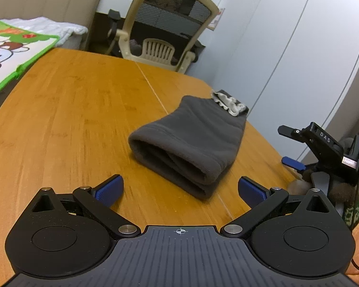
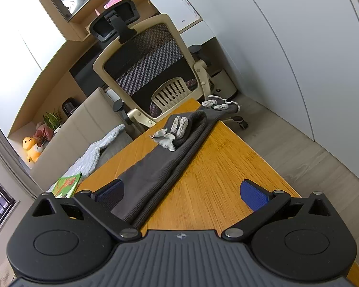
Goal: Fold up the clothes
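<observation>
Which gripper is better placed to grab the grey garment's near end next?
Probably right. The right gripper is open with the grey garment already reaching between its fingers; the left gripper, also open, sits short of the folded end.

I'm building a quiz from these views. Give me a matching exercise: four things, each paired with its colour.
Things:
1. garment
2. table
3. finger pads
4. chair frame

Colours:
A. cream
B. blue
C. dark grey
D. orange-brown wood

Pairs: 1-C, 2-D, 3-B, 4-A
</observation>
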### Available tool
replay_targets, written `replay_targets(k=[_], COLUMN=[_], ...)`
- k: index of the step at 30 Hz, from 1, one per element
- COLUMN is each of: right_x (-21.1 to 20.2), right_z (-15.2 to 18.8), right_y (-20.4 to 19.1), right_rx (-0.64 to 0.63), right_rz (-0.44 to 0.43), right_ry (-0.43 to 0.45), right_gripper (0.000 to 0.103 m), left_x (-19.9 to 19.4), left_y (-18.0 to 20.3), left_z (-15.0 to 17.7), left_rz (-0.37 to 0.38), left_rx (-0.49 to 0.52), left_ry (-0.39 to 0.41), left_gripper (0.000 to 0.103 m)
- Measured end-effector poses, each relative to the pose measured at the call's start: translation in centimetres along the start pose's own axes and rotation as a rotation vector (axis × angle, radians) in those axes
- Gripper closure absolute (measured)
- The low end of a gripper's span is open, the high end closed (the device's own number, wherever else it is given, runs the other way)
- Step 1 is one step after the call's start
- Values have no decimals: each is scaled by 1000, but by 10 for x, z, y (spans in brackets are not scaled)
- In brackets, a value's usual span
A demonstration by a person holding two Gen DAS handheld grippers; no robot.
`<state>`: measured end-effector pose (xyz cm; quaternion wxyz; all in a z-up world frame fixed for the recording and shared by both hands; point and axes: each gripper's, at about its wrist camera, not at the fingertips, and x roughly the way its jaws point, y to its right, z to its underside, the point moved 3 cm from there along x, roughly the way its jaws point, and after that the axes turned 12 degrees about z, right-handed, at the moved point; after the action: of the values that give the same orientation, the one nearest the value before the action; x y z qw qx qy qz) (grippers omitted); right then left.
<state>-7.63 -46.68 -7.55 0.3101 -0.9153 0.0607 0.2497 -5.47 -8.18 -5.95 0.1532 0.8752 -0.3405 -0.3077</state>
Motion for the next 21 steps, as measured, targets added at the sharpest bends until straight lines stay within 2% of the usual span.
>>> replay_targets(k=[15, 21], right_x=[-3, -1], right_z=[-10, -8], right_y=[2, -3], right_rx=[-45, -95], right_rz=[20, 34], right_ry=[11, 3], right_gripper=[0, 0], left_x=[-1, -6], left_y=[-10, -13], left_z=[-7, -8], left_rz=[1, -67], left_rx=[-68, -37], left_ry=[47, 44], left_gripper=[0, 0])
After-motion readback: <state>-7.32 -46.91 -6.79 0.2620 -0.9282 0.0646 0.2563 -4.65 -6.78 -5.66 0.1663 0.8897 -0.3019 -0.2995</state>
